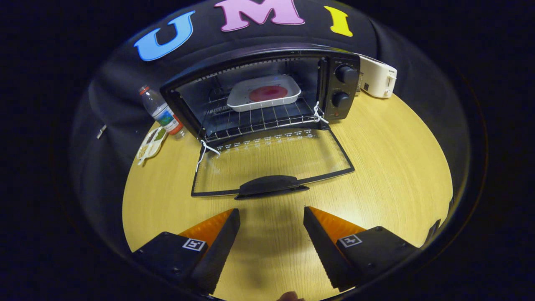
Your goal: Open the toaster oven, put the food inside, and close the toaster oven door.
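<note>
Black toaster oven [267,90] at desk's far edge, glass door [271,165] lying open; white tray of red food [264,93] already placed on rack. Closing being awaited. Gripper [271,219] being held wide open, nothing gripped, just short of door handle [271,185].

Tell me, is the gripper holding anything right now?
No, nothing is held. The gripper is open, its fingers apart over the bare table, just short of the handle of the toaster oven's dropped door. The food tray already sits inside.
</note>
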`<state>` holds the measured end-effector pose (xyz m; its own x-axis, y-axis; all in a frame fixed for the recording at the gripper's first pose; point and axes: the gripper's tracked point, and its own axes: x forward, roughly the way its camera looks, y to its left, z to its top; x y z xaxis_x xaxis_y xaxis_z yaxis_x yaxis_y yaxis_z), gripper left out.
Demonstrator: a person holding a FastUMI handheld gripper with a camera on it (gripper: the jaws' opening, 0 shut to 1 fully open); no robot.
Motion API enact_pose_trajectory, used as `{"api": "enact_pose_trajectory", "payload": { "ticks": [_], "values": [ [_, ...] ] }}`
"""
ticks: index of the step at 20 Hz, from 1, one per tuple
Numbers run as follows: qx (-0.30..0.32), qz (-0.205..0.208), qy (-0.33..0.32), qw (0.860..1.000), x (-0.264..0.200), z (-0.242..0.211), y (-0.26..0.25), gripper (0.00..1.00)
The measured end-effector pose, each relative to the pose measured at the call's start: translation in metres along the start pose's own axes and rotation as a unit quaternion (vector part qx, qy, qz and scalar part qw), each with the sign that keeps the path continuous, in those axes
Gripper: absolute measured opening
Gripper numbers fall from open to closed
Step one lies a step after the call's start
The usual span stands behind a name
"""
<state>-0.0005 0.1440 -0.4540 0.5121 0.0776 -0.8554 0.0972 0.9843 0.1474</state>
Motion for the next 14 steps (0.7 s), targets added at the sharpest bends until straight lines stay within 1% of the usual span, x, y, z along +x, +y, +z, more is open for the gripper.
{"api": "enact_pose_trajectory", "payload": {
  "ticks": [4,7,9,11,14],
  "values": [
    [-0.024,-0.017,0.017,0.999,0.021,-0.006,-0.007,0.99],
    [-0.039,-0.021,0.018,0.999,0.035,-0.004,-0.004,0.99],
    [-0.043,-0.025,0.017,0.999,0.043,0.001,-0.001,0.99],
    [-0.051,-0.031,0.029,0.998,0.049,-0.004,0.000,0.99],
    [-0.048,-0.038,0.032,0.998,0.057,-0.005,0.002,0.99]
  ]
}}
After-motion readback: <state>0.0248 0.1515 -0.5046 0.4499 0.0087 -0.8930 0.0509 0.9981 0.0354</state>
